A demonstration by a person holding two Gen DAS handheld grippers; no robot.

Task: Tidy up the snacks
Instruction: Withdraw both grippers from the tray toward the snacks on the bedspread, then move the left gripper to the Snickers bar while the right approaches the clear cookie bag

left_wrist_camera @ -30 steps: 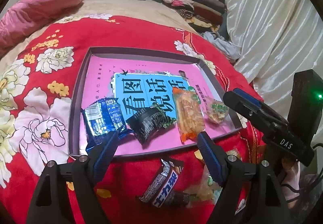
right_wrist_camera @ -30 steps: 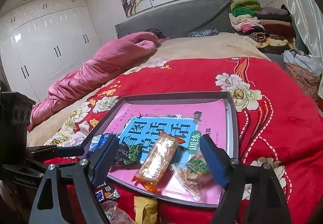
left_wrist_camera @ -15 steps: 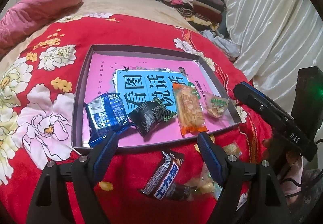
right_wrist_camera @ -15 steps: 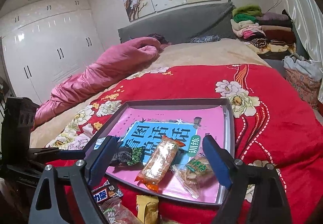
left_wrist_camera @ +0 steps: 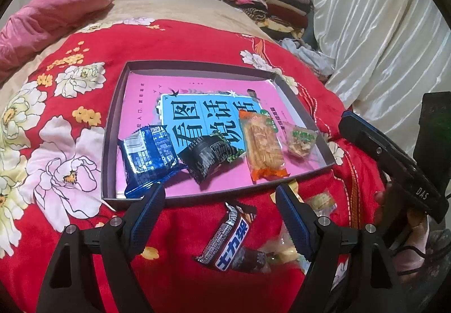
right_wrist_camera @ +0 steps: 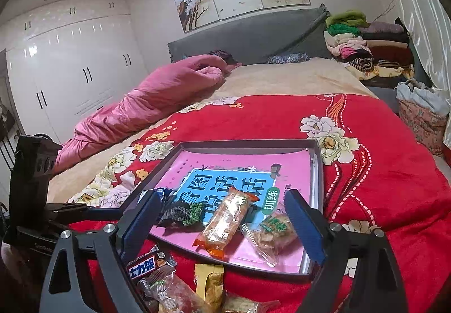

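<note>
1. While both tools hang above the bed, the left gripper (left_wrist_camera: 217, 208) has its blue fingers (left_wrist_camera: 148, 208) wide apart, and nothing is between them or touching them.
2. Under this gap lies a dark chocolate bar (left_wrist_camera: 229, 239) on the red flowered blanket (left_wrist_camera: 174, 39), just outside the near wall of the tray (left_wrist_camera: 112, 129).
3. The right gripper (right_wrist_camera: 222, 217) also stands wide, and its fingers (right_wrist_camera: 303, 225) have just been opening further; they hold nothing.
4. Between these fingers, in the right wrist view, one sees the near part of the tray, but no pad presses on any packet.
5. Inside the tray, on a pink and blue book cover (left_wrist_camera: 203, 112), four snacks lie in a row near the front wall: a blue packet (left_wrist_camera: 148, 159), a black packet (left_wrist_camera: 210, 158), a long orange packet (left_wrist_camera: 263, 146) and a small clear packet (left_wrist_camera: 301, 141).
6. The blue packet touches the black one; the orange one lies just beside the black one.
7. In front of the tray, on the blanket, more snacks are in a loose heap: the chocolate bar, a yellow packet (right_wrist_camera: 210, 282) and some clear wrapped pieces (right_wrist_camera: 169, 293).
8. At the right edge of the left wrist view, the right gripper's black body shows with a hand (left_wrist_camera: 414, 231) under it.
</note>
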